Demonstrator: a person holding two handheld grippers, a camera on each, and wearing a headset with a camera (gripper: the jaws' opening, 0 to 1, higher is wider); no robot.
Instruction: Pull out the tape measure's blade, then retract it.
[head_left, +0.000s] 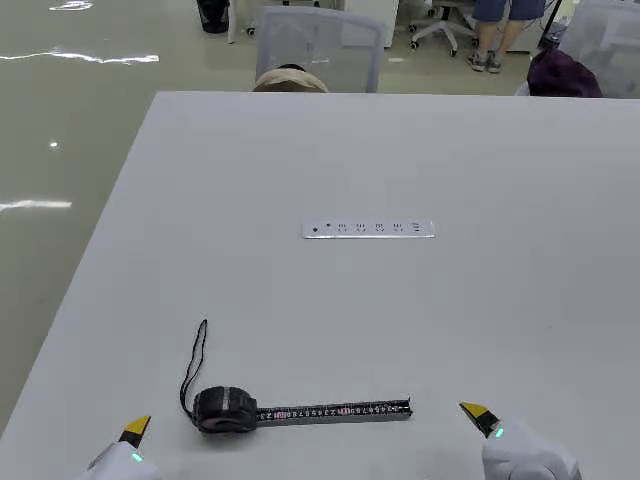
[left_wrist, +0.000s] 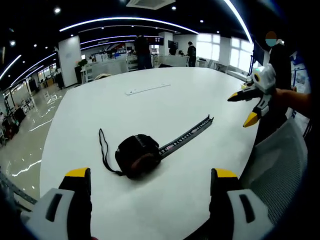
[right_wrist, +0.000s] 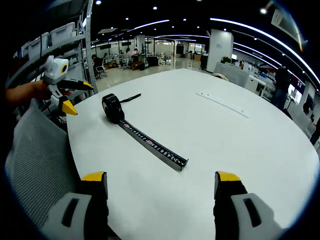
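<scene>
My left gripper (left_wrist: 151, 173) and right gripper (right_wrist: 160, 176) gape open, empty; tape measure (head_left: 225, 409) lies between, blade (head_left: 335, 410) out toward three o'clock.

The left gripper (left_wrist: 148, 174) was held with its yellow-tipped fingers (left_wrist: 77, 173) spread wide, gripping nothing. The right gripper (right_wrist: 162, 176) had its fingers parted just as wide and was also empty. The two were well apart, the left one gripped by a hand (right_wrist: 31, 91).
</scene>
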